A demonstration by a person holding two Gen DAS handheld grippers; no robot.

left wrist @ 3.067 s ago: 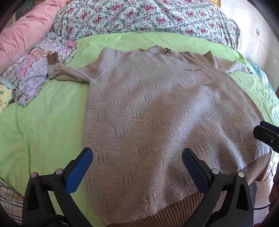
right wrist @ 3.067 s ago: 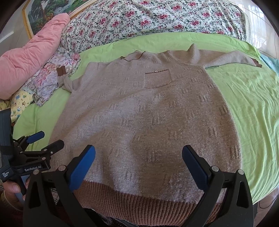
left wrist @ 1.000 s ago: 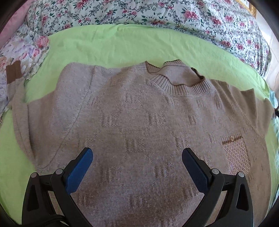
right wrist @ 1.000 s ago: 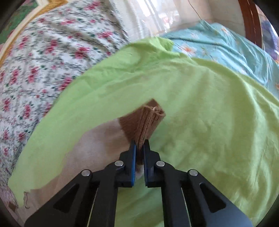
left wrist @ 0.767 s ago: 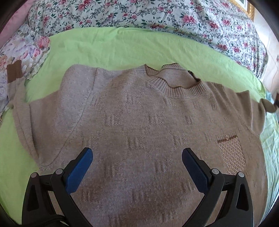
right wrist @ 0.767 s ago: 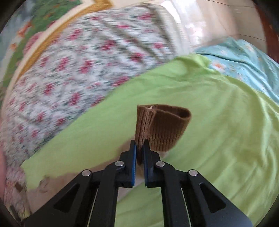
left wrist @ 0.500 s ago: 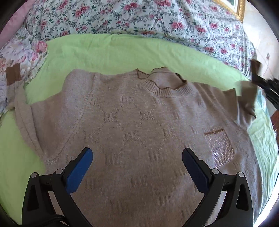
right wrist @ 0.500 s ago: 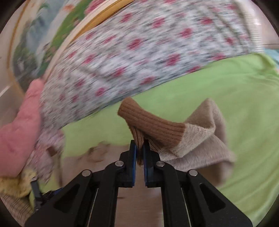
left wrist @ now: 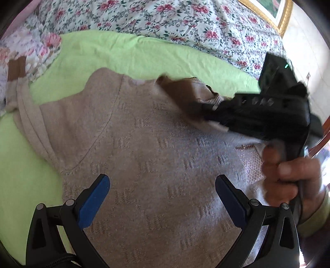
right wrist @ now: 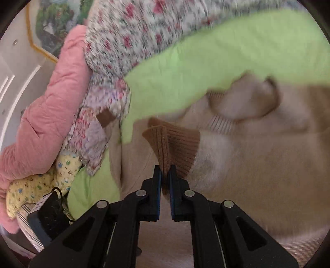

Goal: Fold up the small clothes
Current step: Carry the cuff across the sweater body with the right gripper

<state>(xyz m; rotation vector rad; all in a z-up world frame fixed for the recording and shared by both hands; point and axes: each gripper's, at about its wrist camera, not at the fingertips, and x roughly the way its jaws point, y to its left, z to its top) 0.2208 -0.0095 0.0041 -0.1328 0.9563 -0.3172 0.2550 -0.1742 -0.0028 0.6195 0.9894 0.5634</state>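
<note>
A beige knit sweater (left wrist: pixel 148 148) lies face up on the green sheet (left wrist: pixel 115 51). My left gripper (left wrist: pixel 163 198) is open and empty, hovering over the sweater's chest. My right gripper (right wrist: pixel 165 175) is shut on the brown ribbed cuff (right wrist: pixel 173 144) of one sleeve and holds it over the sweater's chest, below the collar (right wrist: pixel 224 123). In the left wrist view the right gripper (left wrist: pixel 198 107) comes in from the right with the cuff (left wrist: pixel 177 88), a hand (left wrist: pixel 288 177) on its handle. The other sleeve's cuff (left wrist: pixel 16 68) lies at the far left.
A floral quilt (left wrist: pixel 165 22) runs along the back of the bed. A pink duvet (right wrist: pixel 47 107) and a pile of floral and yellow clothes (right wrist: pixel 88 132) lie to the left. A framed picture (left wrist: pixel 274 12) hangs behind.
My right gripper has swung the sleeve cuff from the sweater's right side across onto the chest. The left gripper has stayed open above the sweater and drawn back slightly.
</note>
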